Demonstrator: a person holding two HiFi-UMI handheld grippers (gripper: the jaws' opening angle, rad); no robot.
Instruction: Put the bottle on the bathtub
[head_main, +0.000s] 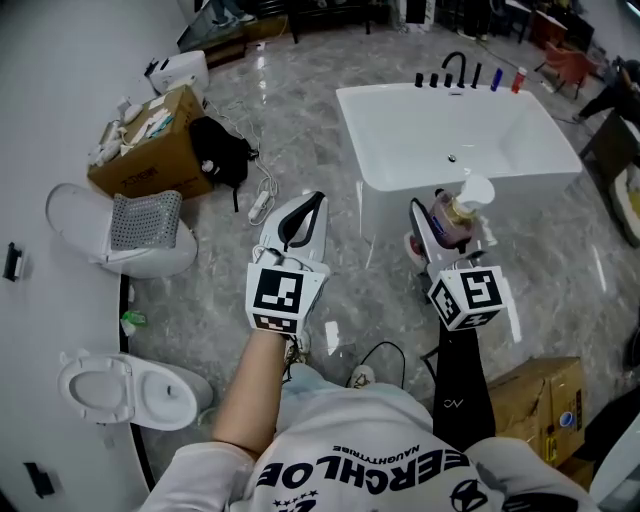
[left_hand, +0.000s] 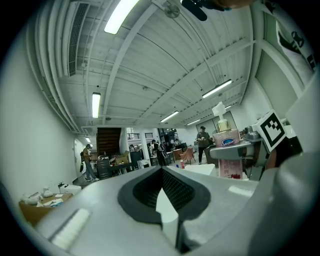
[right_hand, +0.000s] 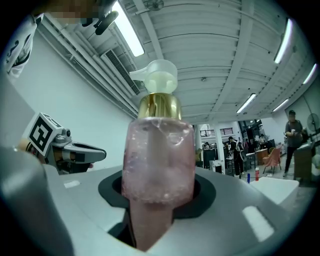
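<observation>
The white bathtub (head_main: 400, 100) stands on the marble floor ahead of me, empty; its rim (right_hand: 277, 184) also shows low at the right of the right gripper view. A pink pump bottle (head_main: 455, 212) with a gold collar and white pump head stands upright between the jaws of my right gripper (head_main: 450, 228), which is shut on it, just short of the tub's near wall. In the right gripper view the bottle (right_hand: 158, 155) fills the middle. My left gripper (head_main: 303, 222) hovers to the left, level, jaws together with nothing in them. From the left gripper view the bottle (left_hand: 226, 146) appears at the right.
A black faucet and several small bottles (head_main: 468, 76) line the tub's far rim. Two toilets (head_main: 130, 390) (head_main: 135, 240), a cardboard box (head_main: 150, 150) and a black bag (head_main: 222, 150) sit at the left. Another cardboard box (head_main: 540, 400) is at the lower right.
</observation>
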